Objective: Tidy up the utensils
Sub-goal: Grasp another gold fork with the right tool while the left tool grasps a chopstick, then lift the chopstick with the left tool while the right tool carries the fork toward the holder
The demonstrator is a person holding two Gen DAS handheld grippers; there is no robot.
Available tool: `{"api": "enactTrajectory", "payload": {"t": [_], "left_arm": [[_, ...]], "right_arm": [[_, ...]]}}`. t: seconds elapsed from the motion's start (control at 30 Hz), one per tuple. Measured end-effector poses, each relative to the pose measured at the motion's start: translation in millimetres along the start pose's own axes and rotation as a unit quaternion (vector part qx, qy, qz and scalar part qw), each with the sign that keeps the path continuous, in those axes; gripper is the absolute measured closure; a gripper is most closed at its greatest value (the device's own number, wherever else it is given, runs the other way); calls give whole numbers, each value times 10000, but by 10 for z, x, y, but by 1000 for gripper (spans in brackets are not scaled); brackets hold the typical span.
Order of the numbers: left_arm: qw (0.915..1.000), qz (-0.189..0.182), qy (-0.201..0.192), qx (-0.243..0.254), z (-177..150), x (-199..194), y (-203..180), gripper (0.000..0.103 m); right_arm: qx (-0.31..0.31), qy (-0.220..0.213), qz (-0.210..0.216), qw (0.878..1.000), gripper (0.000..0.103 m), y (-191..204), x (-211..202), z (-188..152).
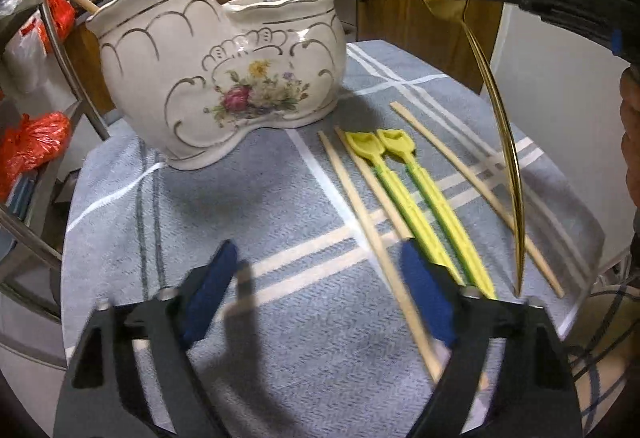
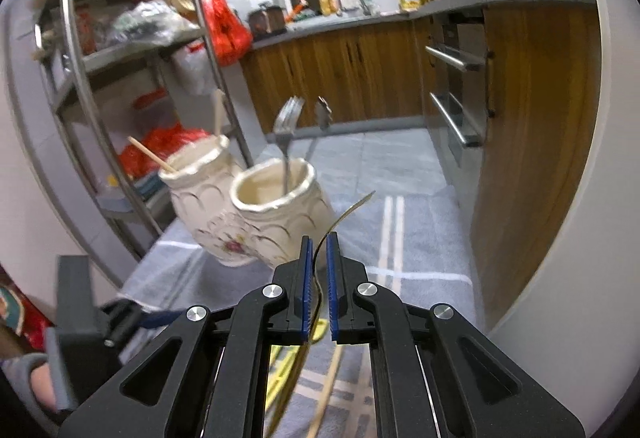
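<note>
While the left gripper (image 1: 316, 294) hung low over the grey checked cloth (image 1: 240, 205) with its jaws spread and nothing between them, the ceramic holder (image 1: 216, 77) stood ahead to its left and the loose chopsticks (image 1: 360, 205) and yellow-green spoons (image 1: 416, 189) lay just to its right, long axes running away from it. Further right, the right gripper (image 2: 318, 278) was clamped on a gold fork (image 1: 496, 105), tines up, handle hanging near vertical, clear of the cloth. The holder's nearer compartment (image 2: 276, 193) lay ahead and left of those jaws, so the right hand seemed better placed to drop it in.
</note>
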State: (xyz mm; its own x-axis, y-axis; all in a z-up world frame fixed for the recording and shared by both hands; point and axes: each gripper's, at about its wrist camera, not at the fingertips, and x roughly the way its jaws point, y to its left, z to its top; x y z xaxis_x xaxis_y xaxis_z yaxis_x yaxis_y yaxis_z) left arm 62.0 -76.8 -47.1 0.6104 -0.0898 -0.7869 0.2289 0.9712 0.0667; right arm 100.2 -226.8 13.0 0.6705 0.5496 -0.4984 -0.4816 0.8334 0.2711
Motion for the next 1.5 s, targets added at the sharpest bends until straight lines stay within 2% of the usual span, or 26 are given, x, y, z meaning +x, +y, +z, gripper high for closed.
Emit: {"api": "enactTrajectory", "payload": {"t": [0.03,0.07,0.13,0.37,0.5,0.63,0.73,0.93,0.97,1.13,1.33,1.5], "left_arm": [[10000,-50,6,-3,8,-6,-6,51],[10000,-85,25,7,19,-13,-7,56],[9999,-137,63,85,26,-18,-31,74],[9990,-318,126,284,48,-10,-34,94],[9990,-261,95,347,32,-26,63,97],[9987,-318,-118,374,-62,-88,147,97],[9971,-503,-435,374,-120,-198,212,97],[9919,-518,-1112,329,-190,-470,352,97],[9898,-619,-1261,250,-195,-530,399,97],[9778,-636,-1988,163,-197,-809,531,97],[9513,-707,-3002,5,-151,-1104,742,97],[9388,-696,-3370,-185,-57,-1227,956,97]], "right_arm": [[-25,-82,53,9999,97,9,-41,16],[-68,-198,130,9997,97,27,-101,36],[-112,-364,206,9991,99,59,-186,58],[-191,-885,423,9950,100,149,-408,129],[-120,-1050,547,9929,100,143,-482,141],[-54,-1171,538,9917,100,140,-535,138],[9,-1202,549,9912,100,125,-538,149],[57,-1210,552,9911,100,133,-520,149],[73,-1218,552,9910,100,138,-515,148],[81,-1279,541,9903,100,202,-492,157],[27,-1350,549,9893,100,333,-465,190],[64,-1415,603,9881,100,418,-424,301]]}}
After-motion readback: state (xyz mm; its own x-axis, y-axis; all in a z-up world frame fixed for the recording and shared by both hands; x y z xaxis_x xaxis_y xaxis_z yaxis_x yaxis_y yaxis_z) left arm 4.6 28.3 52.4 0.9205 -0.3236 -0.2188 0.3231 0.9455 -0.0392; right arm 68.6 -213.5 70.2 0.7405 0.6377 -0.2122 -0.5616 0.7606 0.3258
